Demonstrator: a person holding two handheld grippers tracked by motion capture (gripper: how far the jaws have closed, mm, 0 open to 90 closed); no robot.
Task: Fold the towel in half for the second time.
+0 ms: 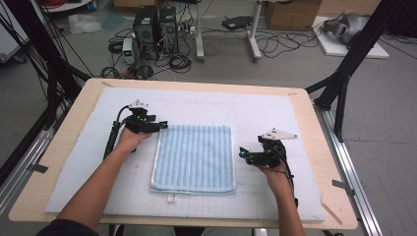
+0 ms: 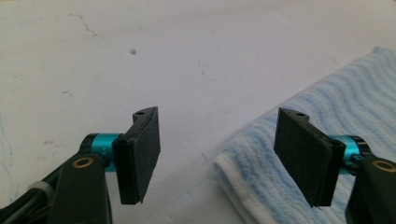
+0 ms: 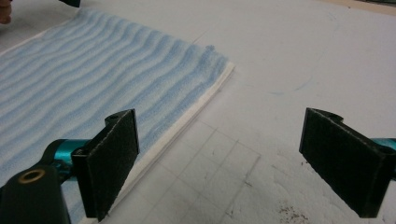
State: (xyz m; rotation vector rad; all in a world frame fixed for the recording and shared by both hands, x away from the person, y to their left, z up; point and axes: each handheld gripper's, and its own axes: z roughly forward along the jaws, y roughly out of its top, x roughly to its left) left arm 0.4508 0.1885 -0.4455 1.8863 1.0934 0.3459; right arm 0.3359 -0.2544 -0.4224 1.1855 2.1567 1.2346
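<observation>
two tools (image 1: 164, 126) (image 1: 242, 153) open, towel (image 1: 194, 157) cut off in gripper views

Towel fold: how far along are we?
Done: the blue towel lies flat on the white mat, apparently already folded, layered edges showing. In hand: the left gripper, jaws open, straddles a towel corner. The right gripper waits open beside the opposite edge. Left: grasping and any further fold.

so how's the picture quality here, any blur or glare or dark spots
High view: even light, mildly soft, no glare on the white mat. Left gripper view: black pads sharp, blue towel softens farther off, mat bright and washed out. Right gripper view: towel ribs crisp, near pad edges slightly soft.
</observation>
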